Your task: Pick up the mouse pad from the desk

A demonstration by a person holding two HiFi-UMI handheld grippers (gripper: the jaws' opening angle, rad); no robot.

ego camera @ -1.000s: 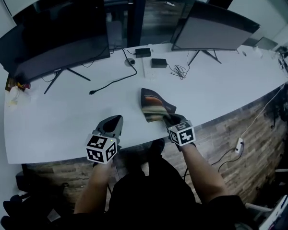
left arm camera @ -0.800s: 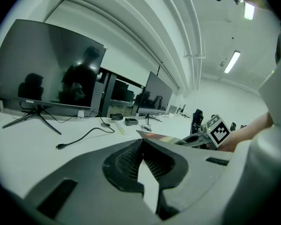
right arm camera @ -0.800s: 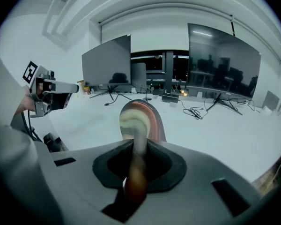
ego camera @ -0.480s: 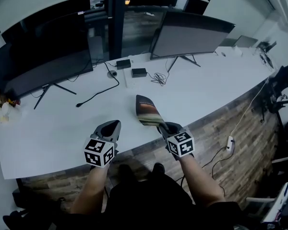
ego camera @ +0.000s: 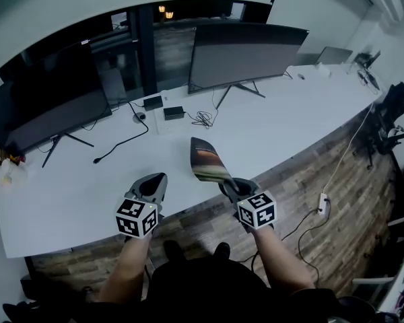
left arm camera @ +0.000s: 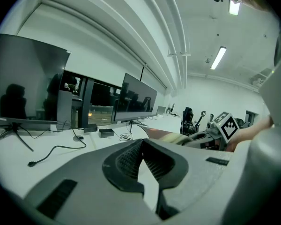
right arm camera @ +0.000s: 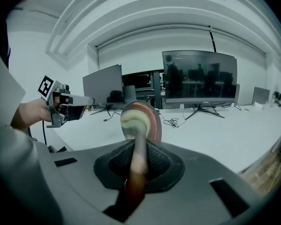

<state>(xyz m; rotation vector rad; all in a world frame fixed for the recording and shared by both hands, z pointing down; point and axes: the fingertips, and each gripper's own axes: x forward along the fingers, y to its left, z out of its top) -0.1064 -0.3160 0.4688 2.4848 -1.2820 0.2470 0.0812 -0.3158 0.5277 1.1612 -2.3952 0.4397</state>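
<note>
The mouse pad (ego camera: 205,161) is a thin, flexible sheet with orange, cream and dark swirls. It hangs in the air above the front edge of the white desk (ego camera: 289,123), standing on edge. My right gripper (ego camera: 230,184) is shut on its near end; in the right gripper view the mouse pad (right arm camera: 141,121) runs up between the ribbed pads. My left gripper (ego camera: 153,184) hovers to the left of it, shut with nothing between its jaws. In the left gripper view my left gripper (left arm camera: 141,146) shows the pads touching, with the mouse pad (left arm camera: 166,136) off to the right.
Two curved monitors (ego camera: 246,52) (ego camera: 47,106) stand at the back of the desk. Between them lie small black boxes (ego camera: 174,112), a cable bundle (ego camera: 202,118) and a black lead (ego camera: 121,143). An office chair (ego camera: 390,113) is at the right; a cable (ego camera: 323,204) hangs below the desk front.
Both grippers have risen and drawn back from the desk. The mouse pad has come up off the desk surface with the right gripper and now hangs clear of it.
</note>
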